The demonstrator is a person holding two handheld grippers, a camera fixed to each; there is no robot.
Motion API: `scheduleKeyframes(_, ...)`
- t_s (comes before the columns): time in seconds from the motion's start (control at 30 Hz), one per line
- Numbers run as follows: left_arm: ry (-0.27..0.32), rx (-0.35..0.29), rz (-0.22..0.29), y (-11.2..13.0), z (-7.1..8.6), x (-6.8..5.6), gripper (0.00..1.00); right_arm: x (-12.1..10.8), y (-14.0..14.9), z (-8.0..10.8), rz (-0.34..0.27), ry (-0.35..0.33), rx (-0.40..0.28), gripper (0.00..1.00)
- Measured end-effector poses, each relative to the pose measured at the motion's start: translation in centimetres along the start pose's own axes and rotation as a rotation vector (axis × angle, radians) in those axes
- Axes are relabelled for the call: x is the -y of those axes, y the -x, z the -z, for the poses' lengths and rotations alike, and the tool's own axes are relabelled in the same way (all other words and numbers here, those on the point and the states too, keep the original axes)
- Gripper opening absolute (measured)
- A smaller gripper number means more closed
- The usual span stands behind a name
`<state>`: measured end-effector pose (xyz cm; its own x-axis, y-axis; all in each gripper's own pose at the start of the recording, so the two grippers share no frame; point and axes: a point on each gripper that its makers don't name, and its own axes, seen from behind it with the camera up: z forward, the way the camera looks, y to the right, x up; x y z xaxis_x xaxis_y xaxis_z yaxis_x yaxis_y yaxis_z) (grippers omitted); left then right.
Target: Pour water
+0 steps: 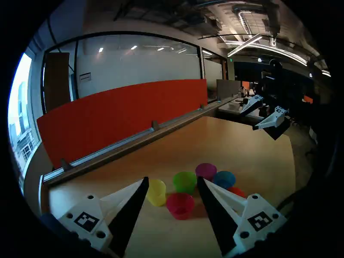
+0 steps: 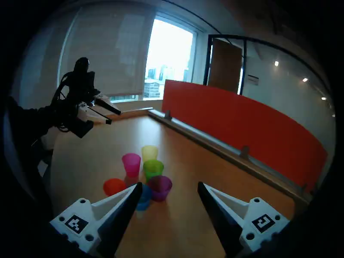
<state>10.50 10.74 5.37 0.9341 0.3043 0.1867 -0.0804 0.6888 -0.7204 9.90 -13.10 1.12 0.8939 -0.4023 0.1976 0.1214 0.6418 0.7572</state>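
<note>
Several small plastic cups stand clustered on the wooden table (image 1: 241, 150). In the left gripper view, a yellow cup (image 1: 156, 192), green cup (image 1: 185, 181), purple cup (image 1: 206, 170), blue cup (image 1: 224, 178) and pink cup (image 1: 180, 205) sit just beyond my left gripper (image 1: 173, 179), which is open and empty. An orange cup (image 1: 236, 191) is half hidden by a finger. My right gripper (image 2: 169, 185) is also open and empty, with the purple cup (image 2: 160, 187) between its tips and the blue cup (image 2: 144, 198) partly behind one finger.
An orange divider panel (image 1: 129, 112) with a metal rail runs along the table's far side. Each gripper shows in the other's view, raised above the table: the right gripper (image 1: 248, 121), and the left gripper (image 2: 112, 117) held by a dark sleeve (image 2: 34, 120).
</note>
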Motion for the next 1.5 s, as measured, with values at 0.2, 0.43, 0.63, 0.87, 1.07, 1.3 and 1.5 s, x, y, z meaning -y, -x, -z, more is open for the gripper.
scheduleKeyframes(0.2, 0.012, 0.019, -0.007, 0.6, -0.5, 0.0, 0.83, 0.9, 1.1, -1.0, 0.027, -0.029, 0.021, 0.99)
scheduleKeyframes(0.43, 0.024, 0.031, -0.015, 1.0, -1.0, -0.3, 0.83, 1.4, 2.7, -2.1, 0.020, -0.055, 0.051, 1.00)
scheduleKeyframes(0.63, 0.023, 0.046, -0.026, 1.6, -1.6, -0.2, 0.83, 1.9, 4.3, -3.0, 0.024, -0.075, 0.077, 0.99)
scheduleKeyframes(0.87, 0.025, 0.048, -0.011, 1.9, -2.1, 0.1, 0.83, 2.7, 5.8, -4.3, 0.028, -0.107, 0.102, 1.00)
scheduleKeyframes(1.07, 0.029, 0.050, -0.013, 2.2, -2.5, 0.1, 0.83, 3.4, 7.2, -5.5, 0.031, -0.133, 0.128, 1.00)
scheduleKeyframes(1.3, 0.035, 0.056, -0.025, 2.4, -3.0, 0.0, 0.83, 4.1, 8.6, -6.9, 0.040, -0.157, 0.142, 1.00)
scheduleKeyframes(1.5, 0.046, 0.062, -0.026, 2.7, -3.5, -0.2, 0.83, 4.6, 9.9, -8.2, 0.048, -0.173, 0.164, 0.99)
